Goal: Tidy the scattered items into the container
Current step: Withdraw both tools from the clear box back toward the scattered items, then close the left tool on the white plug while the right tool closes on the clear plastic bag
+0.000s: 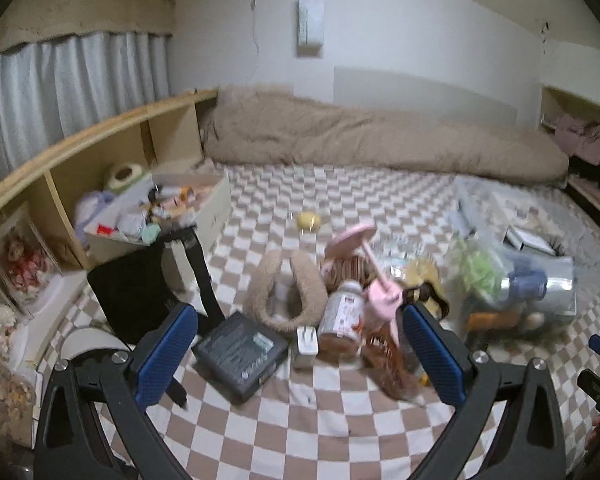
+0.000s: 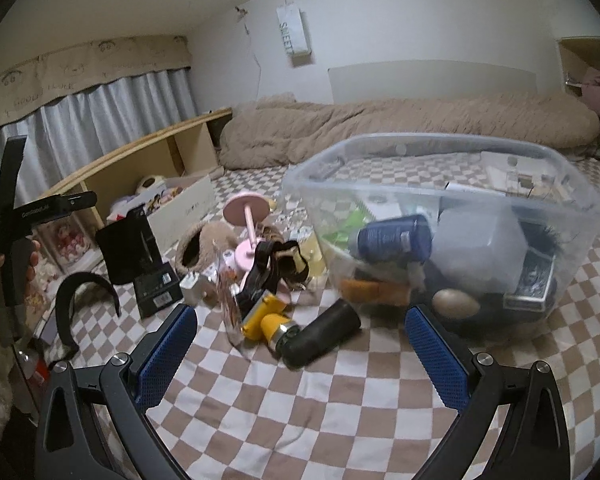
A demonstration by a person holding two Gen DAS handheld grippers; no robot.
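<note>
Sitting on the checkered bed toward the right, the clear plastic container [image 2: 452, 184] already holds a fair share of the clutter: a dark blue bottle [image 2: 394, 236], a pale grey box [image 2: 480, 248], a small egg-shaped thing [image 2: 454, 304], something orange at the bottom and a few flat packets along the back wall. By that measure the tidying looks roughly half done.

What is left lies in a heap just to the left of the container, touching or nearly touching its wall. Nearest the camera are a black cylinder [image 2: 320, 334] and a yellow gadget [image 2: 266, 322] lying side by side, with a black strap over them. Behind them stand a pink stand-like object [image 2: 248, 220], a fuzzy beige slipper [image 1: 284, 292], a jar with a pale lid [image 1: 342, 316], a white charger plug [image 1: 306, 346] and a dark flat box [image 1: 240, 350]. Farther left lie a black pouch [image 2: 126, 250] and a black headband [image 2: 84, 292], well apart from the container.

The right gripper [image 2: 300, 354] hovers above the cylinder with its jaws spread wide, holding nothing. The left gripper [image 1: 300, 356] is likewise fully open and empty, poised over the plug and the jar. A beige quilt [image 1: 380, 144] is rolled along the far wall, and a wooden shelf [image 1: 100, 148] full of oddments runs down the left side; neither seems part of the job.
</note>
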